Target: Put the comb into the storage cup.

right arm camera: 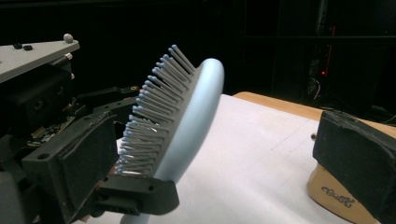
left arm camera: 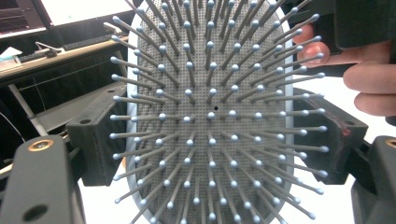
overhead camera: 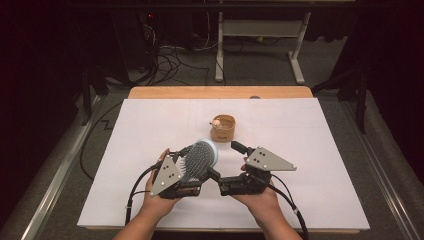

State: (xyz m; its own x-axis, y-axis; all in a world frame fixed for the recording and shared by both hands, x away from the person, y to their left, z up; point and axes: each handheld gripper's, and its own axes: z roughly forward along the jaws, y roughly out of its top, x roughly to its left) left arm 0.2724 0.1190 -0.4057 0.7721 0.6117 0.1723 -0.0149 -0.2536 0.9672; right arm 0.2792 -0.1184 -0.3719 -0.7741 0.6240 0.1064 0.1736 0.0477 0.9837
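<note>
White table (overhead camera: 310,150), pale-blue oval hairbrush (overhead camera: 202,159) (grey ball-tipped bristles)

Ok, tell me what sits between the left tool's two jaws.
The hairbrush head, bristles facing the camera, with a jaw against each edge, in the left gripper view.

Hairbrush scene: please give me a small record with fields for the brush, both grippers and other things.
brush: light blue hairbrush, raised off the table, bristles facing the left gripper's camera
left gripper: fingers closed on the two edges of the brush head
right gripper: holds the brush near its handle end
other thing: small wooden cup, behind the brush
surface: white table
</note>
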